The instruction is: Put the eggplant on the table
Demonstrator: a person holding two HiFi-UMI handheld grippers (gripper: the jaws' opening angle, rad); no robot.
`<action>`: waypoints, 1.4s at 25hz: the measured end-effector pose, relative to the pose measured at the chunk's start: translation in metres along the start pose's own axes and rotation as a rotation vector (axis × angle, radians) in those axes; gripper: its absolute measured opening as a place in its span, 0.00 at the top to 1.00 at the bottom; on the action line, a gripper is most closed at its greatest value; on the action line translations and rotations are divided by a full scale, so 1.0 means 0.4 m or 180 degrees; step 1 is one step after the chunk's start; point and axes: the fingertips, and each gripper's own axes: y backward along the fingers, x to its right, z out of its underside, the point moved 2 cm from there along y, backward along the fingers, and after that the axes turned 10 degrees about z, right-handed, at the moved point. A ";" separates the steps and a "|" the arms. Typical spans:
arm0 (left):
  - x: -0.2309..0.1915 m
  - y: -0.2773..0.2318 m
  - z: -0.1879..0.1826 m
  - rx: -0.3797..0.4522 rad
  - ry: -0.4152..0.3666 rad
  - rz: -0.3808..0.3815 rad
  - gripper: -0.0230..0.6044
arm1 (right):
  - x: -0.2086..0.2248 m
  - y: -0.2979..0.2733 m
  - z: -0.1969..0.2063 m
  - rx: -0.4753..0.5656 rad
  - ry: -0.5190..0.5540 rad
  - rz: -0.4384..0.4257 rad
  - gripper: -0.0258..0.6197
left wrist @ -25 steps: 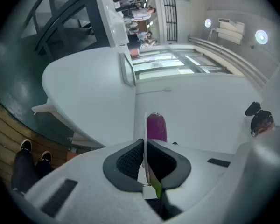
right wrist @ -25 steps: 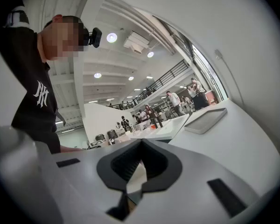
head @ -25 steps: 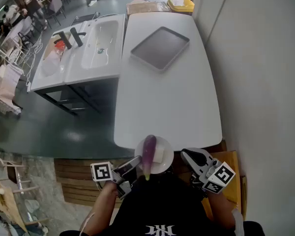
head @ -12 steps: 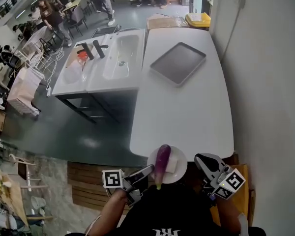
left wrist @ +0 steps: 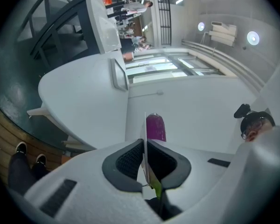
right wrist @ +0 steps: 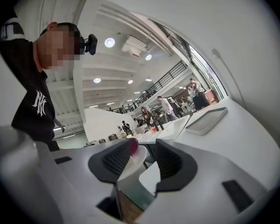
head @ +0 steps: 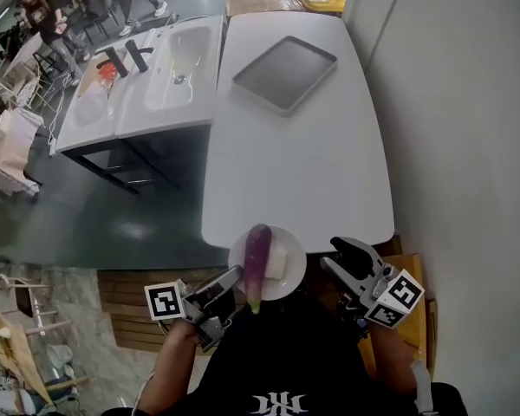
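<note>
A purple eggplant [head: 256,256] lies on a small white plate [head: 290,276] held in the air at the near end of the white table [head: 295,163]. My left gripper [head: 236,276] is shut on the plate's left rim [left wrist: 144,141]. In the left gripper view the eggplant [left wrist: 155,127] shows just beyond the jaws. My right gripper [head: 336,256] hangs to the right of the plate; its jaws are opening and grip nothing. In the right gripper view the plate [right wrist: 130,163] and the eggplant's tip [right wrist: 133,145] lie beyond them.
A pale square piece [head: 278,263] lies on the plate beside the eggplant. A grey tray [head: 284,73] rests at the table's far end, and a white double sink [head: 169,63] stands to the left. Wall runs along the right. People move far back left.
The head camera has swung about. The plate with the eggplant has come up a little in my left gripper, still at the table's near edge. The right gripper stays beside it.
</note>
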 end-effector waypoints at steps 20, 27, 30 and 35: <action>-0.111 -0.009 -0.130 -0.0122 0.0087 0.0079 0.94 | 0.037 -0.075 0.122 -0.0541 -0.0744 0.0352 0.74; -0.070 -0.091 -0.163 -0.0058 0.0020 0.0085 0.94 | 0.109 -0.088 0.087 -0.0639 -0.1053 0.0282 0.74; -0.071 -0.156 -0.179 -0.0033 -0.0024 0.0062 0.94 | 0.172 -0.109 0.062 -0.0706 -0.1226 0.0192 0.74; -0.100 -0.260 -0.229 -0.0008 -0.0035 -0.0003 0.94 | 0.271 -0.180 0.024 -0.0847 -0.1529 0.0054 0.74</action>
